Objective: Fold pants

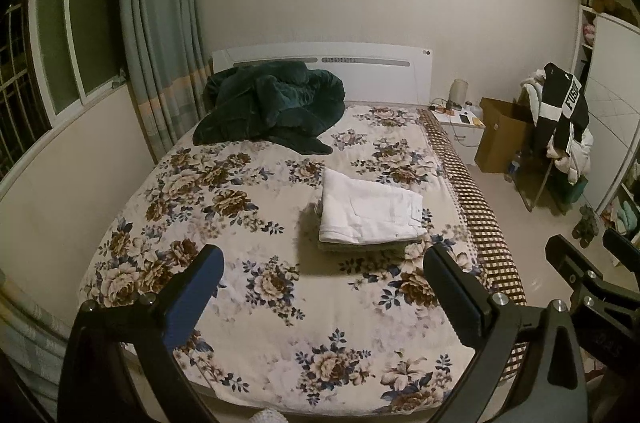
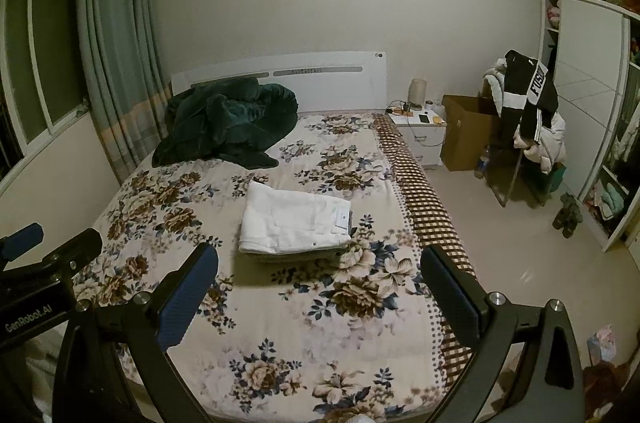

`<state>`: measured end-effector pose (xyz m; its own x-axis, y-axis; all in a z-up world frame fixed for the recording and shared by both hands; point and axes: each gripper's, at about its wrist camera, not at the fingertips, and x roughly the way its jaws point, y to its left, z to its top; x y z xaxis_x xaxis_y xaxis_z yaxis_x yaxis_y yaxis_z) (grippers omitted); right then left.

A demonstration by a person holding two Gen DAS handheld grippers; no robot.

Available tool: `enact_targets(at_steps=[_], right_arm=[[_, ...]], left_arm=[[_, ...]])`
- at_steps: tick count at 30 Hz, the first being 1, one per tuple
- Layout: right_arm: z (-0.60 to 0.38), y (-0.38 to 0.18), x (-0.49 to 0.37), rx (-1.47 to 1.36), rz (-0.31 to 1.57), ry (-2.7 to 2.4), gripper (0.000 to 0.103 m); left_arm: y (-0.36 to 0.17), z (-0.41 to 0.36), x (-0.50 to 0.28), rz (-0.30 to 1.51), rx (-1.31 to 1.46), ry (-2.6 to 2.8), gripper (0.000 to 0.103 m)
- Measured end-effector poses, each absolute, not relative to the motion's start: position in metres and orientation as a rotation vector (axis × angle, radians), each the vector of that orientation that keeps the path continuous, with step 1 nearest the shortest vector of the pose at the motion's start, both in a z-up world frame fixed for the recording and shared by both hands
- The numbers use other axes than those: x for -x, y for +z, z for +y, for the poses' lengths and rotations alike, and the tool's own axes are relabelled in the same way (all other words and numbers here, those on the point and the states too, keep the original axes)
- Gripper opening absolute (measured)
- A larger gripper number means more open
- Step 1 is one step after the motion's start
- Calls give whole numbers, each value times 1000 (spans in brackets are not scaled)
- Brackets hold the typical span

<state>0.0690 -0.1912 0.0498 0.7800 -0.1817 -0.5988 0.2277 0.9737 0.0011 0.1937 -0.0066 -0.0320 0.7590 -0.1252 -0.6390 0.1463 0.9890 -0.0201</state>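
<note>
White cotton-like pants (image 1: pixel 370 213) lie folded into a compact rectangle on the floral bed cover (image 1: pixel 240 223), right of centre and near the checked side edge, apparently atop a second, greyer folded layer. Judged properties: light, soft, limp, moderately thick at the folded edges; not fragile, low slip on the cover. Recommended hold: pinch through all layers at the two near corners, or at the thick folded edge, to prevent layers from sliding apart. Left gripper (image 1: pixel 324 287) and right gripper (image 2: pixel 320 287) are both held above the foot of the bed, jaws spread wide, holding nothing, well apart from the pants.
</note>
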Motion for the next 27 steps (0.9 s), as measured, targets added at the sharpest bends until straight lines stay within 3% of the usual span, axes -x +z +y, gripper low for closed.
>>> enact_targets(at_steps=[27], right_arm=[[-183, 42, -82, -83, 656, -188, 103]], left_arm=[[-30, -1, -192, 693, -34, -132, 102]])
